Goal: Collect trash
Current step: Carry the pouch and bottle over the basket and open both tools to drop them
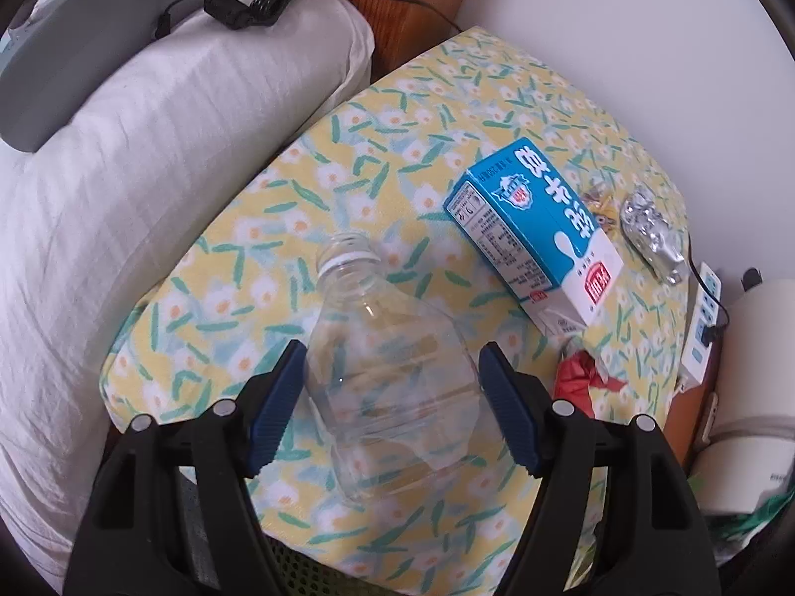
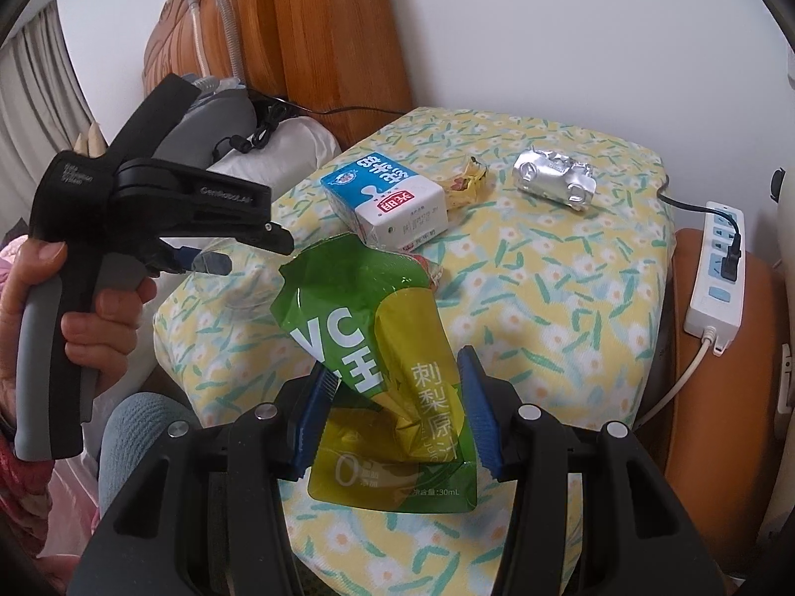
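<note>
A clear empty plastic bottle (image 1: 387, 372) lies on the flowered cloth between the pads of my left gripper (image 1: 392, 362), which touch its sides. My right gripper (image 2: 395, 382) holds a green juice pouch (image 2: 377, 347) between its blue pads, above the cloth. A blue and white milk carton (image 1: 536, 233) (image 2: 387, 198) lies further back. Crumpled foil (image 1: 651, 233) (image 2: 556, 176), a yellow wrapper (image 2: 464, 181) and a red wrapper (image 1: 581, 377) lie near it. The left gripper (image 2: 208, 260) also shows in the right wrist view, held by a hand.
The flowered cloth (image 2: 546, 268) covers a small bedside stand. A white pillow (image 1: 124, 188) with a black cable lies to the left. A white power strip (image 2: 715, 273) hangs at the right edge. A wooden headboard (image 2: 323, 39) stands behind.
</note>
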Tool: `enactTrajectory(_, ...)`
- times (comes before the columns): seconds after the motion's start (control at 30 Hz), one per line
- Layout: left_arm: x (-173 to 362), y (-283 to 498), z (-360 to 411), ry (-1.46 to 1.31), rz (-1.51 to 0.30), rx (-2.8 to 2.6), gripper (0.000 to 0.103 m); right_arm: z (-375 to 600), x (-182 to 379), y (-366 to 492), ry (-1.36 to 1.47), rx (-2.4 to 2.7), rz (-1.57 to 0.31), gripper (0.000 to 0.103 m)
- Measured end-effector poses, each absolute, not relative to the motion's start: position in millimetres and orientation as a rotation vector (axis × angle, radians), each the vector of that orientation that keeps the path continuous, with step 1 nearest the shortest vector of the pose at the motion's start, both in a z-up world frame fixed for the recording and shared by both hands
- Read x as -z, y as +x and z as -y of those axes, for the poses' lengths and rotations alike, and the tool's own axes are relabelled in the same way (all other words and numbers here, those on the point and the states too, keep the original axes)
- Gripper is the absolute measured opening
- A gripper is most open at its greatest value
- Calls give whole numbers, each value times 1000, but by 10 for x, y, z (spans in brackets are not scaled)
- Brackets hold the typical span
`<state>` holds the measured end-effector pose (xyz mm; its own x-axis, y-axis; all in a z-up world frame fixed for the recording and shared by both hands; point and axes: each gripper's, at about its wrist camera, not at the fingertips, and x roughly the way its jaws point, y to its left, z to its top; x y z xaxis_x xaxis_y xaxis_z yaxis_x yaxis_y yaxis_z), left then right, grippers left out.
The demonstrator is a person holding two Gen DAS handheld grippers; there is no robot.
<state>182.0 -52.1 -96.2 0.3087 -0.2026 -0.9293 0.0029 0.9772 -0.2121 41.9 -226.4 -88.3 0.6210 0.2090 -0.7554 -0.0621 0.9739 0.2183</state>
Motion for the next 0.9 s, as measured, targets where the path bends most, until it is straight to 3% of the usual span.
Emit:
enactTrajectory(0.5,675,550,291,56,-1024,280,68,2012,854,25,130,-123,-930,50)
enactTrajectory(0.9,918,-436,-97,112,-1002,419,65,1547,978,-814,104,-224,-1027,50)
